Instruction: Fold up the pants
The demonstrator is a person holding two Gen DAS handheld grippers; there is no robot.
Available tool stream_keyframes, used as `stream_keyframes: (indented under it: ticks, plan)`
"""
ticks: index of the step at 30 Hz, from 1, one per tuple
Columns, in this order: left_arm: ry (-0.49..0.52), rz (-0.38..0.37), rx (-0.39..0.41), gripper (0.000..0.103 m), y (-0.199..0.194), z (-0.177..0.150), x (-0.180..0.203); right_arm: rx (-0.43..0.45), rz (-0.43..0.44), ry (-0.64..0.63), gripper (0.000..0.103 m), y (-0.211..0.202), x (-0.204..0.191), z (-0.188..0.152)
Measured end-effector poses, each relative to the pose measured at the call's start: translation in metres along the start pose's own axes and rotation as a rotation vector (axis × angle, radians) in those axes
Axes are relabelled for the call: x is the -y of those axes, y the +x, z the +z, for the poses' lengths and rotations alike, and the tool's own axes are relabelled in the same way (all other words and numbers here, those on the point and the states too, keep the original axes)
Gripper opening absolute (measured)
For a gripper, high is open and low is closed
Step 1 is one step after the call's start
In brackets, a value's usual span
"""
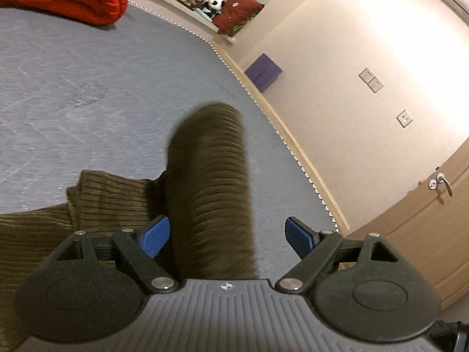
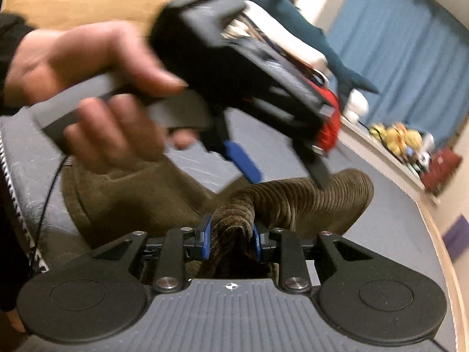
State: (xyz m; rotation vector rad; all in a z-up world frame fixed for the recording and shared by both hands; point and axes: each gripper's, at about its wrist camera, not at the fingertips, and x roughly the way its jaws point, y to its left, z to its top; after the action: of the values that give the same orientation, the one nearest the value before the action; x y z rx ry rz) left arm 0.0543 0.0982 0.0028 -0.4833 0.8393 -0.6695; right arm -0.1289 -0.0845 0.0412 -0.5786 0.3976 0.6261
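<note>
While the right hand-held gripper clamps the pants leg on the bed ahead, the left hand-held gripper, jaws apart around cloth, should regrip the fold edge squarely.

Left hand-held gripper open; olive corduroy pants between fingers.

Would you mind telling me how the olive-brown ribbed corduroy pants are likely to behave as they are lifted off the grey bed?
The olive-brown ribbed corduroy pants will probably stay floppy: they bunch between the pads of the right gripper and droop beyond. The ribbed pile likely resists slipping. The left gripper is open, so the leg may swing freely over the grey bed.
</note>
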Motion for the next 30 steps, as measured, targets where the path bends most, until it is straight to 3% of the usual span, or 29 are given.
stream_keyframes:
  ticks: [7,8,9,10,12,15,21,23,25,28,30]
  plan:
    - [0.013,0.122,-0.007,0.090,-0.004,-0.006,-0.028,0.053,0.064,-0.042,0.027,0.017,-0.032,0.006]
    - [0.007,0.151,-0.009,0.078,-0.005,-0.007,-0.032,0.053,0.077,-0.050,0.027,0.020,-0.034,0.004]
    - [0.004,0.202,-0.017,0.050,-0.005,-0.009,-0.038,0.057,0.095,-0.064,0.027,0.021,-0.036,0.004]
    - [-0.003,0.260,-0.023,0.035,-0.005,-0.009,-0.044,0.063,0.109,-0.076,0.027,0.021,-0.037,0.005]
    - [-0.032,0.300,-0.025,0.022,-0.011,-0.009,-0.055,0.072,0.123,-0.083,0.027,0.024,-0.037,0.007]
    - [0.002,0.322,-0.010,0.020,-0.022,-0.009,-0.056,0.093,0.200,-0.014,0.030,0.027,-0.023,0.011]
    - [-0.007,0.322,-0.019,0.020,-0.063,-0.015,-0.070,0.077,0.621,0.335,0.045,0.039,0.047,0.021]
    - [-0.028,0.337,-0.020,0.020,-0.079,-0.017,-0.084,0.077,0.678,0.465,0.050,0.046,0.074,0.020]
    - [-0.060,0.364,-0.016,0.020,-0.099,-0.017,-0.100,0.058,0.670,0.578,0.051,0.057,0.101,0.016]
    - [-0.096,0.421,-0.010,0.020,-0.125,-0.021,-0.117,-0.009,0.542,0.698,0.057,0.080,0.126,0.001]
    - [-0.104,0.462,-0.005,0.020,-0.140,-0.022,-0.124,-0.094,0.435,0.766,0.068,0.100,0.134,-0.012]
